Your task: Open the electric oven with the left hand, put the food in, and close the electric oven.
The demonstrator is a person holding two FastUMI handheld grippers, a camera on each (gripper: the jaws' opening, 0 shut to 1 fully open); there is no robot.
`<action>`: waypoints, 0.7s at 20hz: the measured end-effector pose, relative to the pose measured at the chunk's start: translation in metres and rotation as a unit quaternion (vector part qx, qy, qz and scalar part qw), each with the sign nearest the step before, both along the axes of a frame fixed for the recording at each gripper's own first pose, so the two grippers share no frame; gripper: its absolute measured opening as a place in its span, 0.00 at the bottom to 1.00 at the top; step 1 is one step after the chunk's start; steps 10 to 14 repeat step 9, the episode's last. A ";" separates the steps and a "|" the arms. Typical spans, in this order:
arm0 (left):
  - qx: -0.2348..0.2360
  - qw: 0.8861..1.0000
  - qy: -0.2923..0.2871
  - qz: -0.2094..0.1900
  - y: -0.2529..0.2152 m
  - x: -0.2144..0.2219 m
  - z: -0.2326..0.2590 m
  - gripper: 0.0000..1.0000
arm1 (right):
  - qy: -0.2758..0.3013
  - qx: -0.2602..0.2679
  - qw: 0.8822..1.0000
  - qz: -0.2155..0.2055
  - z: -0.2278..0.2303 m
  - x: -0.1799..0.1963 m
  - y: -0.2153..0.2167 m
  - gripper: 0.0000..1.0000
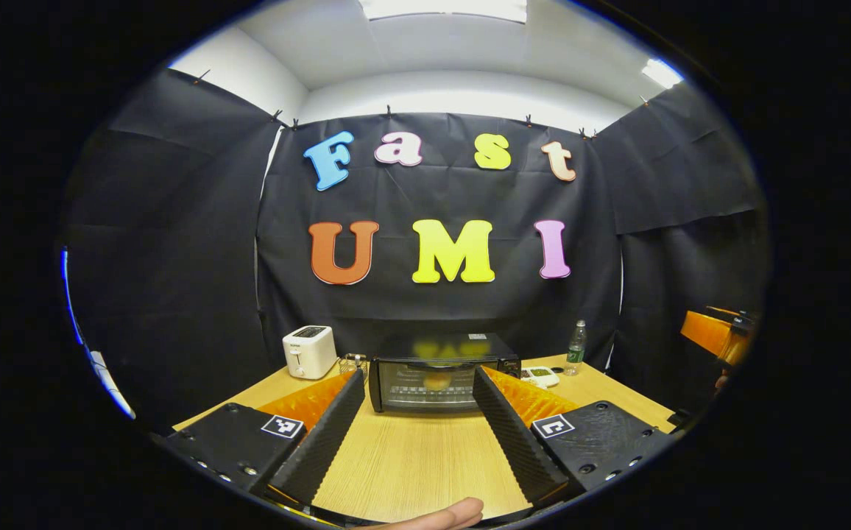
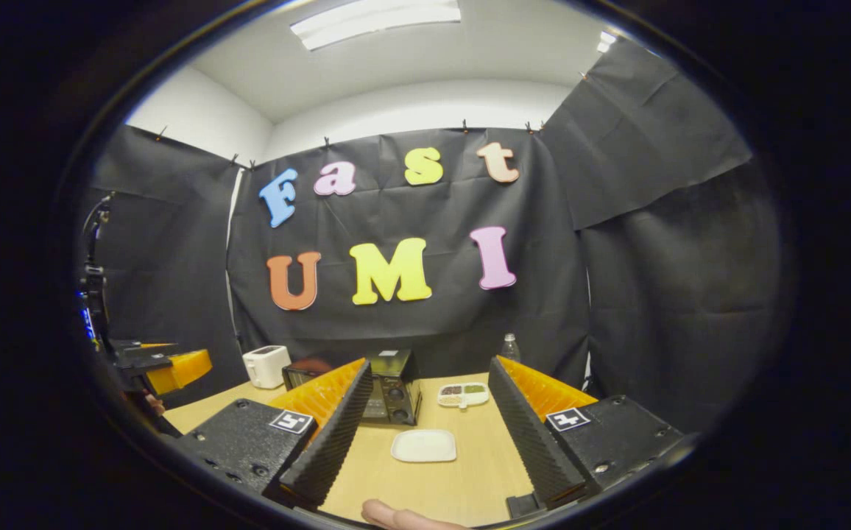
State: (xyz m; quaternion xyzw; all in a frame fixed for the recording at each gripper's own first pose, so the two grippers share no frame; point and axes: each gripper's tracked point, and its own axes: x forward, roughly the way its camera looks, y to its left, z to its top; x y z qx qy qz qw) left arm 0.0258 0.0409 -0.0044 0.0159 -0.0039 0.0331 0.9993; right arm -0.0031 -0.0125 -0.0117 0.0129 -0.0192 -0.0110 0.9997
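Observation:
The black electric oven (image 1: 440, 372) stands at the back of the wooden table (image 1: 411, 464) with its glass door closed. A blurred yellowish shape (image 1: 436, 381) shows behind the glass; whether it is food or a reflection I cannot tell. My left gripper (image 1: 418, 377) is open and empty, held back from the oven and pointing at it. My right gripper (image 2: 429, 364) is also open and empty, above a bare white plate (image 2: 424, 445). In the right gripper view the oven (image 2: 394, 394) is to the left, half hidden by a finger. The other gripper shows at each view's edge (image 1: 716, 335) (image 2: 168, 368).
A white toaster (image 1: 309, 351) stands left of the oven. To its right are a divided dish of small foods (image 2: 462, 394) and a plastic bottle (image 1: 576, 346). Black cloth walls close the booth on three sides. A fingertip (image 1: 447, 515) shows at the bottom edge.

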 end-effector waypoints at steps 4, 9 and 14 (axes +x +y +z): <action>0.034 0.999 -0.016 0.010 0.005 -0.020 0.007 0.97 | 0.023 -0.036 0.999 -0.008 -0.013 0.006 0.009 0.96; 0.031 0.999 -0.009 0.018 0.008 -0.030 0.003 0.89 | 0.041 -0.060 0.997 0.003 -0.025 0.006 0.026 0.96; 0.031 0.999 -0.009 0.018 0.008 -0.030 0.003 0.89 | 0.041 -0.060 0.997 0.003 -0.025 0.006 0.026 0.96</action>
